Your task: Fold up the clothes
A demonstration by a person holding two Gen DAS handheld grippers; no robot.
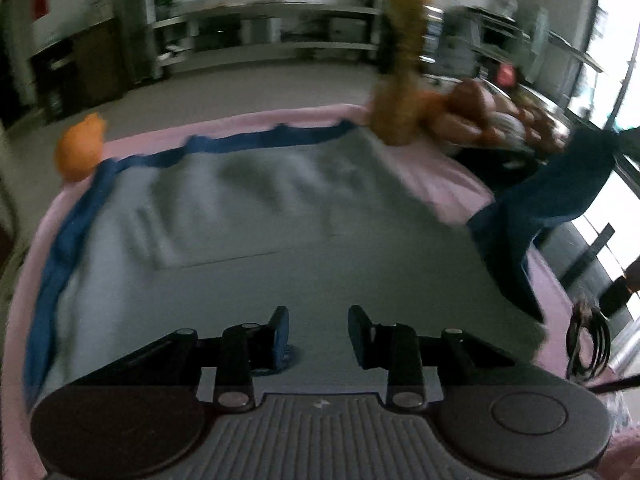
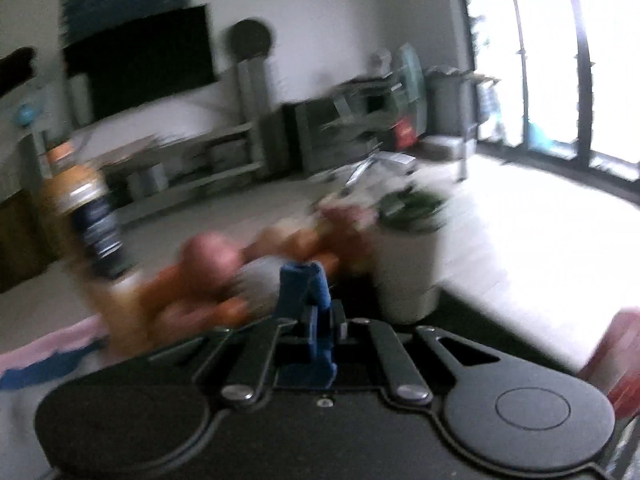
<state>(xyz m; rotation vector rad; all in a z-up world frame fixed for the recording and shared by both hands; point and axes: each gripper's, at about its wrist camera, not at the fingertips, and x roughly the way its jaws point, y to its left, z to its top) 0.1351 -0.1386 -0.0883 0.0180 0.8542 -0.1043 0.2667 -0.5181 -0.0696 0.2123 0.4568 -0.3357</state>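
Note:
A grey garment (image 1: pixel 260 216) with a dark blue trim (image 1: pixel 256 142) lies spread flat on a pink cloth (image 1: pixel 444 176) that covers the table. My left gripper (image 1: pixel 318 332) is open just above the garment's near part, with a bit of blue fabric by its left finger. A dark blue part of the garment (image 1: pixel 544 204) is lifted up at the right, held from above. In the right wrist view my right gripper (image 2: pixel 316 312) is shut on that blue fabric (image 2: pixel 308 284), raised above the table.
An orange soft toy (image 1: pixel 80 152) sits at the table's far left corner. A tall yellow-brown plush (image 1: pixel 400 76) and brown stuffed toys (image 1: pixel 480 120) lie at the far right. A bottle (image 2: pixel 88 216) and a white pot with a plant (image 2: pixel 408 264) stand nearby.

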